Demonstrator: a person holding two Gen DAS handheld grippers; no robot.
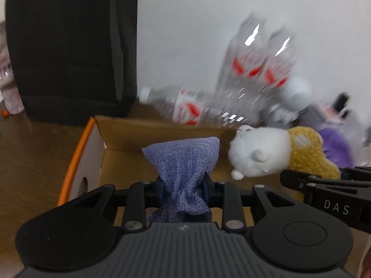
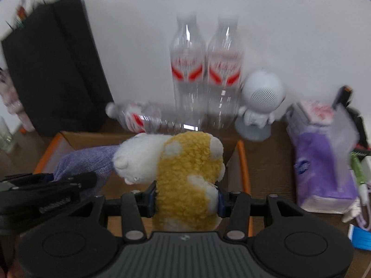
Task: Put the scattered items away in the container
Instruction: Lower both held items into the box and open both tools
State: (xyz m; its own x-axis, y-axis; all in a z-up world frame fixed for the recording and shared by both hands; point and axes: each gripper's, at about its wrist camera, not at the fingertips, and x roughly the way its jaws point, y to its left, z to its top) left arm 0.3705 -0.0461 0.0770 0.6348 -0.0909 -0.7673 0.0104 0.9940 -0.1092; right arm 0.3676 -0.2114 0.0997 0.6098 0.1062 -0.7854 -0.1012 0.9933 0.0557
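My left gripper is shut on a purple-blue woven cloth and holds it over the open cardboard box with orange rims. My right gripper is shut on a white and yellow plush toy and holds it over the same box. The plush shows to the right of the cloth in the left wrist view, with the right gripper below it. The cloth and the left gripper show at the left in the right wrist view.
Two upright clear bottles and one lying bottle stand behind the box. A black bag is at the back left. A white round speaker figure, a purple tissue pack and small clutter are to the right on the wooden table.
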